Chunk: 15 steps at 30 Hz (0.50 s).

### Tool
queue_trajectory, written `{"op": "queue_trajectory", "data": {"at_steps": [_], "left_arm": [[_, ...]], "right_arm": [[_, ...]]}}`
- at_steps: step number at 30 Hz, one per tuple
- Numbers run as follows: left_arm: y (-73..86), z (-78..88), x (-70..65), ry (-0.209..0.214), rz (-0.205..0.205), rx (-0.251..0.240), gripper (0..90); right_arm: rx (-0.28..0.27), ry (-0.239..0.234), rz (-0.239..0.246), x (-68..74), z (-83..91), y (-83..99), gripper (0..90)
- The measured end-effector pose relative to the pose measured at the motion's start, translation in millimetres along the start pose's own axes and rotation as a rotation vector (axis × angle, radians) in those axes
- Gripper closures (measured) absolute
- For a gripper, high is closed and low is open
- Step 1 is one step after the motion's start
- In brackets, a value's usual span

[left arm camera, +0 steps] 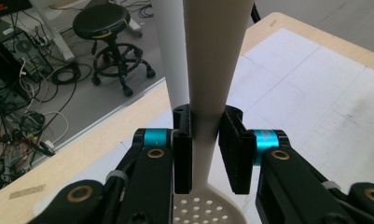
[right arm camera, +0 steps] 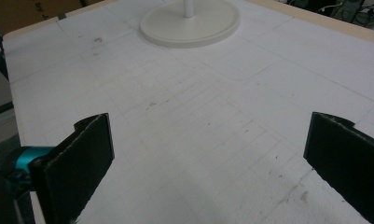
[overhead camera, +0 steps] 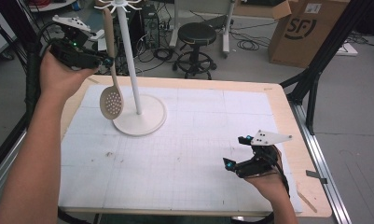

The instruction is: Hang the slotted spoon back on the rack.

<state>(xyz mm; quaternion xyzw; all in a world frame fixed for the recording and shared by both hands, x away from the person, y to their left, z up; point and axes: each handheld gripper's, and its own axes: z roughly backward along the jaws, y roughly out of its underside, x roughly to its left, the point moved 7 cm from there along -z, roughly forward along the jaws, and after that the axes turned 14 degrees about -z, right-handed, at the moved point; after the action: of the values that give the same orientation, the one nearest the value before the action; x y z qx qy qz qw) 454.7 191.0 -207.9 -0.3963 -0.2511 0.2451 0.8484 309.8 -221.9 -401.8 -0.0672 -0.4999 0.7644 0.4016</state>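
slotted spoon (overhead camera: 111, 100) clamped upright in left gripper (overhead camera: 106, 60).

The slotted spoon (left arm camera: 208, 93) ran off the left gripper view's top and bottom edges, its handle hiding much of the stand's pole (left arm camera: 171, 56) behind it; the stand's hooks (overhead camera: 118, 4) were cut by the high view's top edge

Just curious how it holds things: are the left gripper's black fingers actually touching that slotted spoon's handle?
Touching. In the left gripper view, both fingers press against the sides of the slotted spoon handle, with no gap showing.
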Motion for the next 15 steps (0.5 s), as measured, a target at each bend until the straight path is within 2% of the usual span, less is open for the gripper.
{"op": "queue_trajectory", "data": {"at_steps": [10,15], "left_arm": [[4.8,5.2,9.3,-0.026,0.033,0.003,75.6],[1.0,5.7,6.1,-0.013,0.027,-0.011,75.6]], "right_arm": [[-0.003,0.002,-0.002,-0.9,1.0,-0.1,0.2],[-0.004,0.001,-0.004,-1.0,1.2,-0.5,0.2]]}}
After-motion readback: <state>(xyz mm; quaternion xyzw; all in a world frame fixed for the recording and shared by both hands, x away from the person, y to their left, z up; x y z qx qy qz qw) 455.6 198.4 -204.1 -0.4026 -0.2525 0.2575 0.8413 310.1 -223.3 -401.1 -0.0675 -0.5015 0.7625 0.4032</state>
